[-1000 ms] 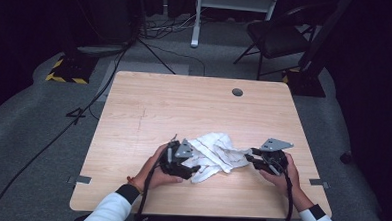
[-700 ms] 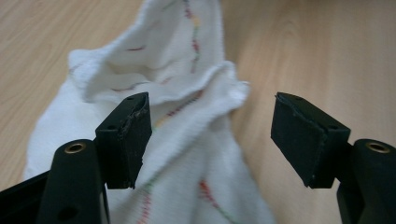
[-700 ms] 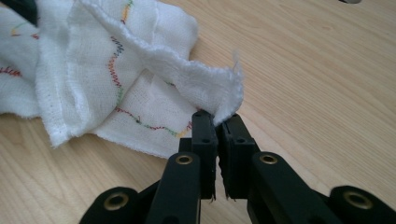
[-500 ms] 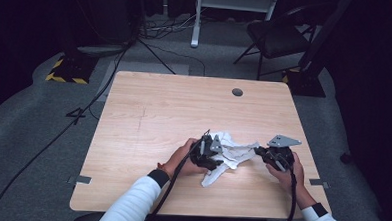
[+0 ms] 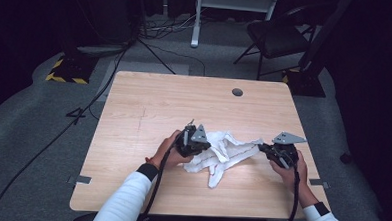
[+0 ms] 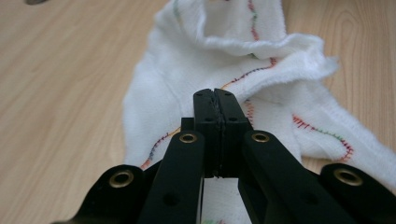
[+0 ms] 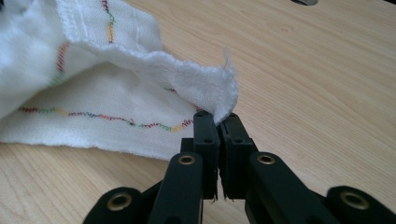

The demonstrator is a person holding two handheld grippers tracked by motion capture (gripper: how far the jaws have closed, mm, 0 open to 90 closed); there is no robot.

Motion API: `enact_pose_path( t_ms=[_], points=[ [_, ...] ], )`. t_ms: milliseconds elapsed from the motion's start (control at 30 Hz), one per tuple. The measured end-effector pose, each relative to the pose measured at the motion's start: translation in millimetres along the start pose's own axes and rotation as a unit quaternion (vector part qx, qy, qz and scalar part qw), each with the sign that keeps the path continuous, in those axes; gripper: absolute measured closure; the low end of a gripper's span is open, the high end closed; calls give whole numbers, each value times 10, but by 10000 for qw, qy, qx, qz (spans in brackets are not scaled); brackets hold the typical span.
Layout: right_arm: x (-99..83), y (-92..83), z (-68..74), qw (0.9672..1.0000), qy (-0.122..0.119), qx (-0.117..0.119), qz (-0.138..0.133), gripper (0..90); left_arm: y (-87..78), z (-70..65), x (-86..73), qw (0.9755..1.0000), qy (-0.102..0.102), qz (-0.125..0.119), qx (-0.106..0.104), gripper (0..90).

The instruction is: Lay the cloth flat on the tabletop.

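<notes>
Cloth handling, seen from my side of the table. Nearest the lower edge of the high view, my two forearms come in; my left gripper (image 5: 198,140) sits at centre frame on the crumpled white cotton cloth with multicoloured stitched hem (image 5: 222,151), and my right gripper (image 5: 268,148) rests at the cloth's right-hand tip.

Change over the last second: my left gripper has travelled from the left margin of the cloth inward toward the centre of the frame, carrying fabric with it, so the cloth now lies narrower, drawn out toward the right and bunched over itself. My right gripper has barely shifted. I judge this to be a fold or gather in progress, one edge brought across while the opposite corner is held as an anchor.

Left gripper view: the jaws of my left gripper (image 6: 216,93) are pressed together with no gap. A raised fold of the cloth (image 6: 261,60) stands just beyond the tips, with more cloth beneath; whether a layer is pinched between the jaws, I cannot tell.

Right gripper view: my right gripper (image 7: 218,119) is clamped on a frayed corner of the cloth (image 7: 205,88), which rises from between the tips and lifts off the surface toward the upper left of the frame.

Beyond the cloth, the light wooden tabletop (image 5: 184,100) runs bare to a round grey cable port (image 5: 237,92) near its far edge; a black folding chair (image 5: 277,36) stands on the grey carpet at upper right.
</notes>
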State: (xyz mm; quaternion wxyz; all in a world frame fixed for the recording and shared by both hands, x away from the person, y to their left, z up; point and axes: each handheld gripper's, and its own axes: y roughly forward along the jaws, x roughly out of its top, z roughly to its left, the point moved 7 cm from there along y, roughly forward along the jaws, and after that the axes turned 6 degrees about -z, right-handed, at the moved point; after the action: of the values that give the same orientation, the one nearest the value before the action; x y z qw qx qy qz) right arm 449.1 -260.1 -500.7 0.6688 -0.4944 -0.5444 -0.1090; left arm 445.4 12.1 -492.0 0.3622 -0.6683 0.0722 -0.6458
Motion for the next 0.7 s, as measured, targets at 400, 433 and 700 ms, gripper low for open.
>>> enact_pose_path(
  t_ms=[400,433,700],
  points=[
    [357,-21,-114,9994,43,11,-329,886,-570,465,-378,9950,-821,-101,557,890],
    [431,91,-139,9995,6,0,-304,886,-572,517,-412,9938,-912,-101,626,887],
    [564,629,-239,9996,-65,-267,28,865,-388,793,-625,9871,-1170,265,1063,827]
  ],
)
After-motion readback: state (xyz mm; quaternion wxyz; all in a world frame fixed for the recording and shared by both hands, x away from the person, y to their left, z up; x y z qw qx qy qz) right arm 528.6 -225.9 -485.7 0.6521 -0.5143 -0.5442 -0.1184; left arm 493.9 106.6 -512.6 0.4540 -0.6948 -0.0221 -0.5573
